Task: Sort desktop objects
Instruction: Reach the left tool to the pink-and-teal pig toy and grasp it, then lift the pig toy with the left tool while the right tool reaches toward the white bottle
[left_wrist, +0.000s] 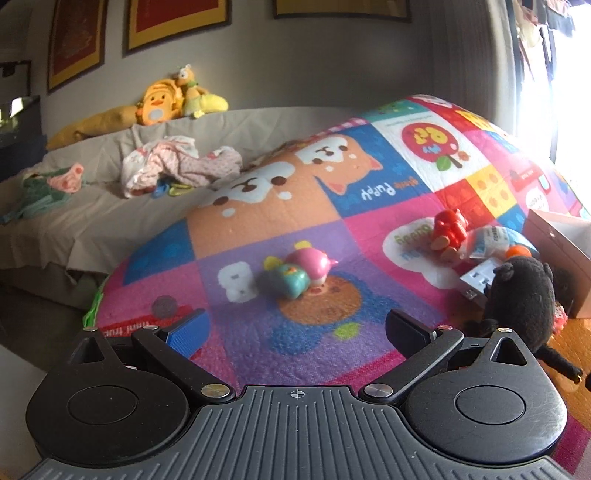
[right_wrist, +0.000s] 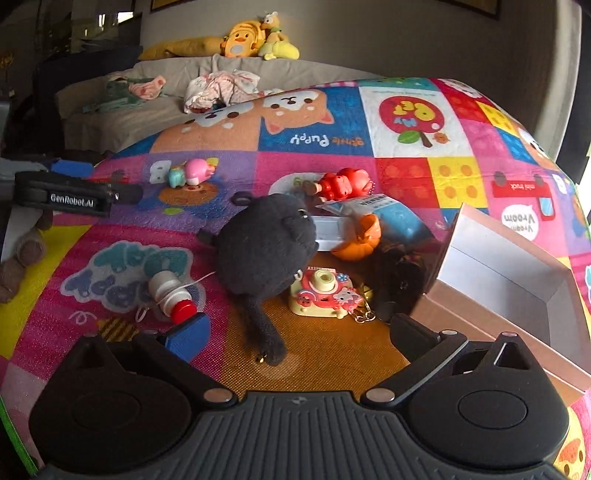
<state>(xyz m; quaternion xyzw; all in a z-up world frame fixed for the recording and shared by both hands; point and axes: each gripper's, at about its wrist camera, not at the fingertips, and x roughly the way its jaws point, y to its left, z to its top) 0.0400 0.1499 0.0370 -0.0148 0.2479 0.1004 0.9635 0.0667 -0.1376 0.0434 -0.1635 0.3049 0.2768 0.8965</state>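
Two hand-held grippers hang over a bright patchwork play mat, both with their jaws spread wide and nothing between them. The left hand-held gripper points at a pink and teal squishy toy lying on a purple square of the mat, well ahead of its fingertips. The right hand-held gripper faces a cluster of small things: a black plush toy lies in the middle with a limb stretched toward the camera, a pink and cream toy camera just beside it on an orange-brown patch, and a small white bottle with a red cap on its side to the left, near the blue pad of the left finger. Behind the plush toy lie an orange toy, a red figure and some blue and white packets. An open cardboard box stands at the right, just beside the cluster. In the right wrist view the left hand-held gripper shows at the far left edge. Beyond the mat is a bed with crumpled clothes and yellow plush toys against the wall.
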